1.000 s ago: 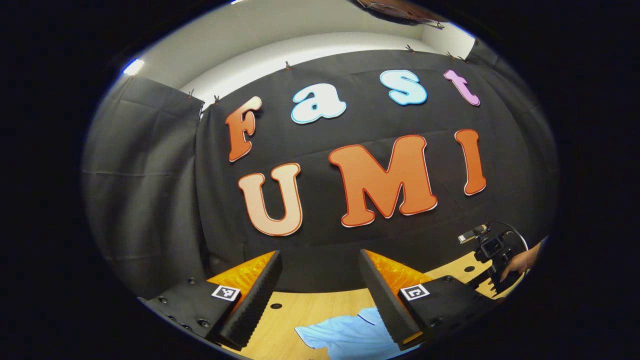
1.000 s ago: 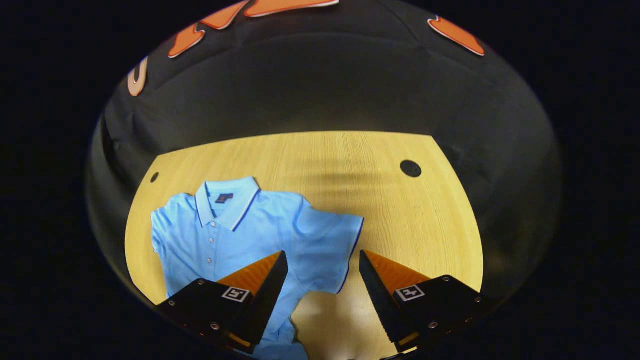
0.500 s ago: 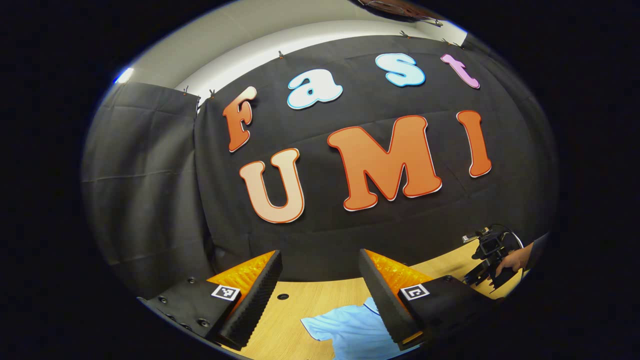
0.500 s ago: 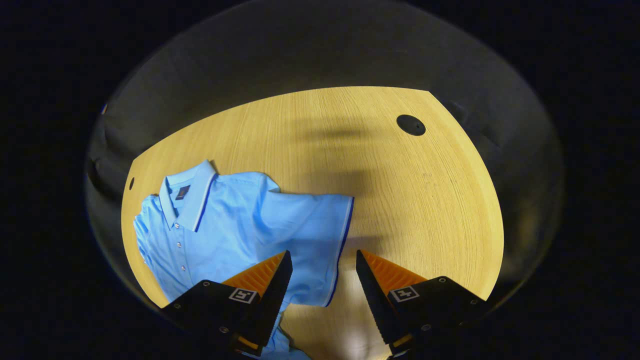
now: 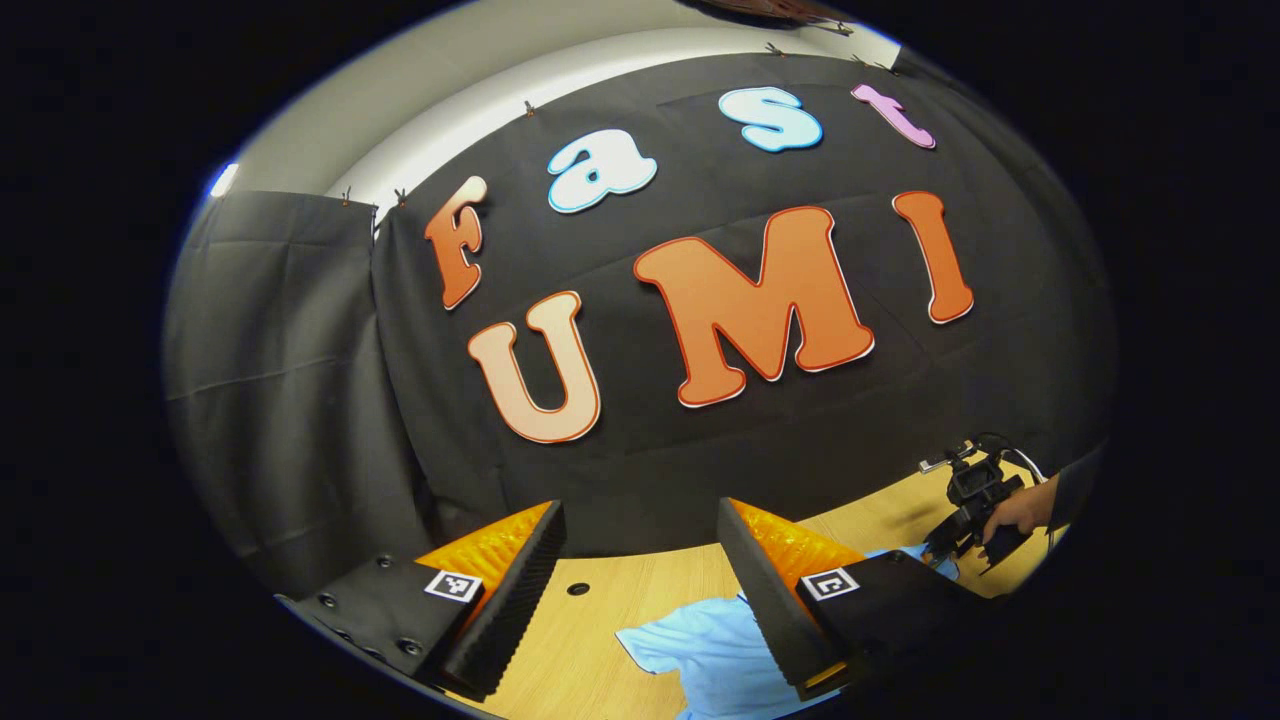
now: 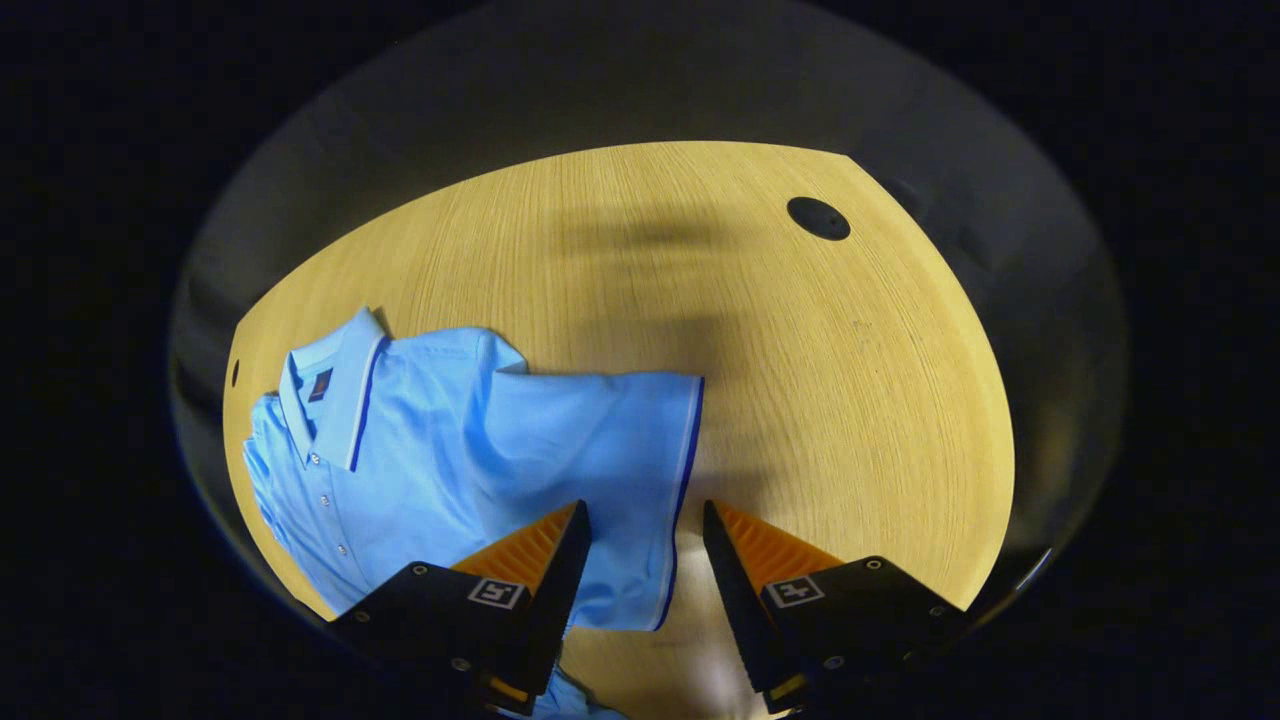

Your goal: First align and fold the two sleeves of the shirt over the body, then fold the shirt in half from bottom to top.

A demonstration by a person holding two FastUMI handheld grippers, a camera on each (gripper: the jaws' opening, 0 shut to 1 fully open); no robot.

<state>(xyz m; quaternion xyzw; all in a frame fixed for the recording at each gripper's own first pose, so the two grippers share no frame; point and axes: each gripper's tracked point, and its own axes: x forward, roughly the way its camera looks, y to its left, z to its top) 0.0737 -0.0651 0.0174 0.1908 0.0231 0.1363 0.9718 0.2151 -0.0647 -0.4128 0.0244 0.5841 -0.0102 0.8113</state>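
No fold done: the shirt (image 6: 430, 450) lies flat at 9 o'clock on the tabletop (image 6: 800, 400), my right tongs (image 6: 640, 570) gaping empty above its sleeve (image 6: 610, 470), left tongs (image 5: 640, 585) likewise open.

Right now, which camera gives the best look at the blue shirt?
The right gripper view: the shirt lies spread on the table, collar, buttons and one sleeve showing. The left gripper view catches just a corner of it between the fingers.
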